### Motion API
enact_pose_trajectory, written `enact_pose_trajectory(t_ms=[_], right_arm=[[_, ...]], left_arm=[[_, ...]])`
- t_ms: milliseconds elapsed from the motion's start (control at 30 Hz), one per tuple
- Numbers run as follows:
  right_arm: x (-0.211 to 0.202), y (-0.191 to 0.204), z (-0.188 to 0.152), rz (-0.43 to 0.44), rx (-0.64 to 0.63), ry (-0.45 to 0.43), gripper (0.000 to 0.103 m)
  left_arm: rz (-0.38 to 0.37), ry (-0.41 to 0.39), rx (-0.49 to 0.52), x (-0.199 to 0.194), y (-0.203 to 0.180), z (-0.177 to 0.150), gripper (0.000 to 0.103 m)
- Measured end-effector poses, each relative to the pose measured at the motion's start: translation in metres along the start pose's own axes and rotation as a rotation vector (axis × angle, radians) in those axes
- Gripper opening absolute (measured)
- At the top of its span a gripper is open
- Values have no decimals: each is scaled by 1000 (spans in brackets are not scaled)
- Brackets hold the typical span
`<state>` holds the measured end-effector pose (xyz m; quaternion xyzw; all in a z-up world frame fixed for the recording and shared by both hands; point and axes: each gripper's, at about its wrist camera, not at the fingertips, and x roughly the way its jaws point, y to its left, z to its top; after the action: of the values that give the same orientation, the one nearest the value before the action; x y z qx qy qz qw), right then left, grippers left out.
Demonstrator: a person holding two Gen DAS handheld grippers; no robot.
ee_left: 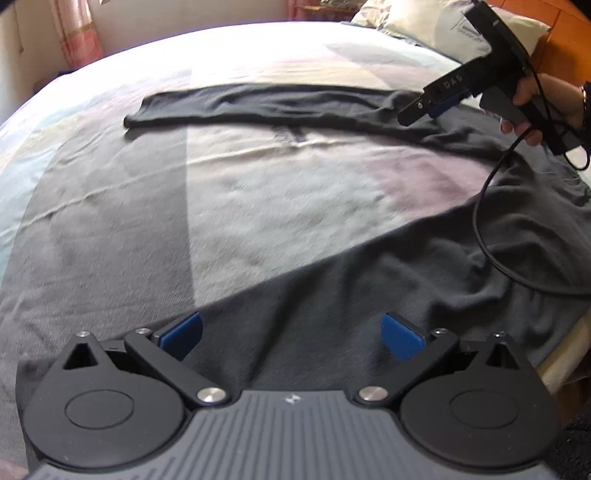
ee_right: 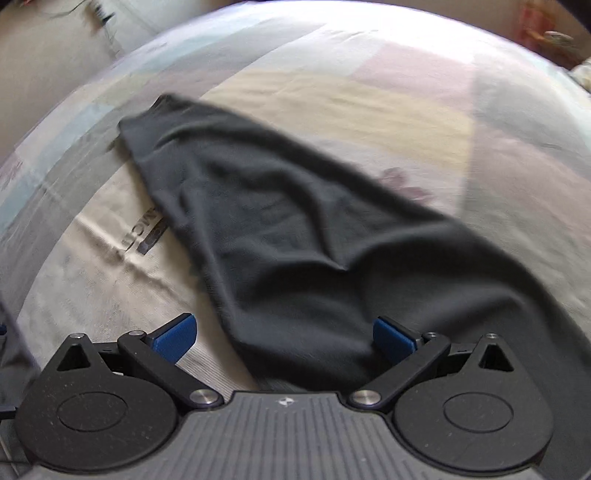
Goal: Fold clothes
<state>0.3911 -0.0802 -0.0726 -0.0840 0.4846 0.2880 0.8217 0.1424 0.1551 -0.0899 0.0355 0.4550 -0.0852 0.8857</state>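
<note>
A dark grey long-sleeved garment (ee_left: 424,266) lies on the bed, its body near my left gripper and one sleeve (ee_left: 258,103) stretched flat across the far side. My left gripper (ee_left: 291,336) is open just above the garment's lower body, nothing between its blue pads (ee_left: 181,336). A hand (ee_left: 528,110) holds my right gripper (ee_left: 410,114) over the sleeve's shoulder end. In the right wrist view the right gripper (ee_right: 284,339) is open, and the sleeve (ee_right: 258,221) runs from between its fingers out to the cuff at far left.
The bed cover (ee_left: 277,192) is pastel patchwork with a printed logo (ee_right: 147,236). A pillow (ee_left: 424,22) and wooden headboard (ee_left: 565,44) are at the far right, a curtain (ee_left: 74,37) at the far left. A black cable (ee_left: 487,229) hangs over the garment.
</note>
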Motion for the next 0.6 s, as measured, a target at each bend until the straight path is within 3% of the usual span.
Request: enact_pose_trajectory(t_ms=[100,200,467,600], right_arm=[[0,-20,-13,10,98,72,103],[-11,-16,-23,-33,52,93,103],[-45,-5,-24,-80,-10,25,103],[-46,-13,-21,-79,30,1,103]], left_arm=[[-3,-3,22,-5,-4,1,102],[3,5,34,-10,-8,0,102],[14,28,63,-17,-21,-2,102],[9,48,81,-15,-29,-2,102]])
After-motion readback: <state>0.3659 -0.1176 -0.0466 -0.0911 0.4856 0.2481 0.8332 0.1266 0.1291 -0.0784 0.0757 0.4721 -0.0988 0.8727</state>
